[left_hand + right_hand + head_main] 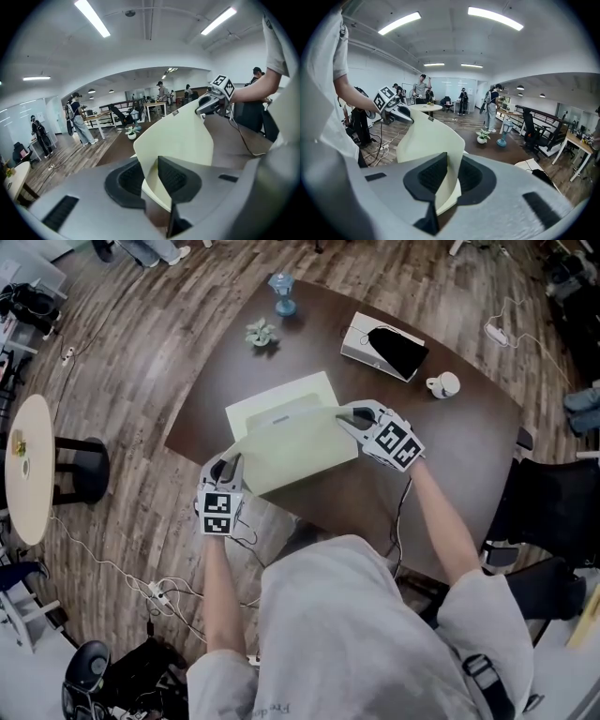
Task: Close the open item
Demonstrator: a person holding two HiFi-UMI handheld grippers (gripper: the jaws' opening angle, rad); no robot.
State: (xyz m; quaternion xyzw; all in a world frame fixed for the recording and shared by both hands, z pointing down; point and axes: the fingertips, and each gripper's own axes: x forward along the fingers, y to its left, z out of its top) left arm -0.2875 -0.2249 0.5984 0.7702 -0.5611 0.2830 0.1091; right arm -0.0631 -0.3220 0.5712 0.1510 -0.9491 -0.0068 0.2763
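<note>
Over the near left edge of the brown table (450,442), the left gripper (228,467) reaches forward on a bare, nearly straight forearm. Its jaws are pinched on the left corner of the raised cover (298,448) of the pale folder (281,397), whose other leaf lies flat on the table behind. Farther right, the right gripper (349,415), its forearm angled inward, clamps the cover's right corner. Whatever lies under the cover is hidden.

The head camera is looking steeply down on the table (309,334); the left gripper (228,465) and right gripper (349,415) cameras are facing each other, close along the shared folder cover (295,451)
</note>
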